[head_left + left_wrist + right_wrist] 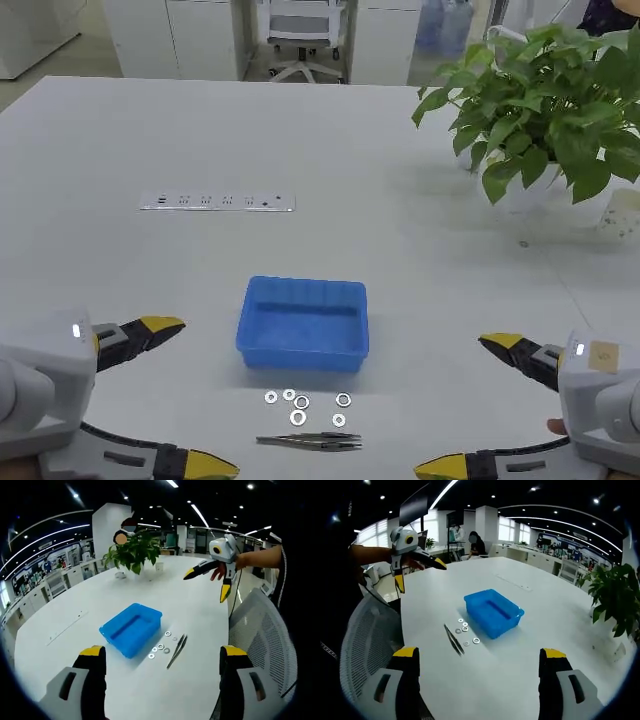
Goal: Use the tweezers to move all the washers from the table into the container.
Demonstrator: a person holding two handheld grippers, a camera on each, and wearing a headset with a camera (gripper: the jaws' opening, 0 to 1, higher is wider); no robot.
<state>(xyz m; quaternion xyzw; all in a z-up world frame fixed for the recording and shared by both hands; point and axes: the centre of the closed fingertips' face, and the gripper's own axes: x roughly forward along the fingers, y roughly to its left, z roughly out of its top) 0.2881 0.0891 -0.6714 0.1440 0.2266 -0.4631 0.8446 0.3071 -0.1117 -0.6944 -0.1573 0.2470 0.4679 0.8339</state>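
A blue container sits empty on the white table. Just in front of it lie several small metal washers. Dark tweezers lie flat nearer the table edge, beside the washers. My left gripper is open at the lower left, holding nothing. My right gripper is open at the lower right, also holding nothing. Both hover apart from the tweezers and washers.
A potted plant stands at the far right of the table. A flush power strip lies beyond the container. A mesh chair is at the near table edge, and an office chair stands past the far edge.
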